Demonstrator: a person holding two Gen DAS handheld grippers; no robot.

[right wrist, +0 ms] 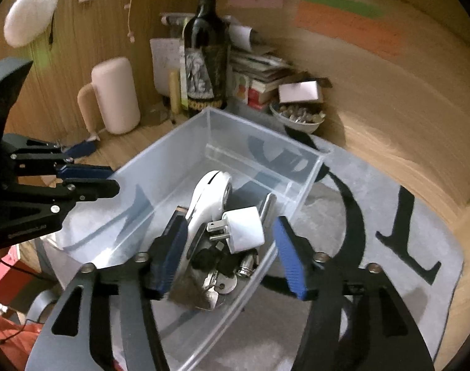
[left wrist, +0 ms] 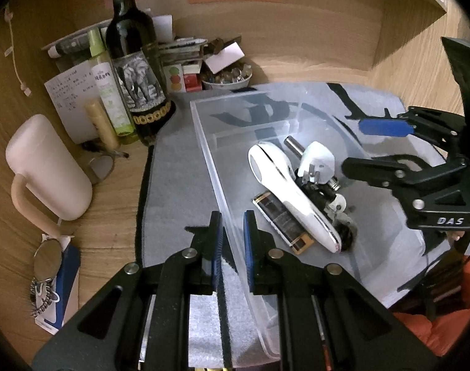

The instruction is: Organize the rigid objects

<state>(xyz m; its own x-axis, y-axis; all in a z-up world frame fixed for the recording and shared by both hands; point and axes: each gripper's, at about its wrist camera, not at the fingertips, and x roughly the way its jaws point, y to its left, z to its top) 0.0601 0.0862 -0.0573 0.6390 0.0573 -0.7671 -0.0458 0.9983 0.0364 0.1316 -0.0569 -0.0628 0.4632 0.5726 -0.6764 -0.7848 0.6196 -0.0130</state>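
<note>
A clear plastic box (left wrist: 204,142) stands on a grey mat. Inside lie a white handheld device (left wrist: 281,185), a white plug adapter (left wrist: 315,160), a dark rectangular piece with gold ends (left wrist: 281,219), a metal cylinder (left wrist: 293,145) and keys (left wrist: 337,204). My left gripper (left wrist: 232,244) is shut on the box's near side wall, one pad inside and one outside. My right gripper (right wrist: 231,256) hangs open over the box (right wrist: 179,154), its pads on either side of the plug adapter (right wrist: 244,230) without touching it. The white device (right wrist: 207,198) lies just left of the adapter.
The grey mat (left wrist: 179,170) with black letters lies on a wooden desk enclosed by wooden walls. At the back stand a wine bottle (left wrist: 135,71), a green spray bottle (left wrist: 108,89), a bowl of stones (left wrist: 228,77) and stacked papers. A pink mug (left wrist: 49,167) stands left.
</note>
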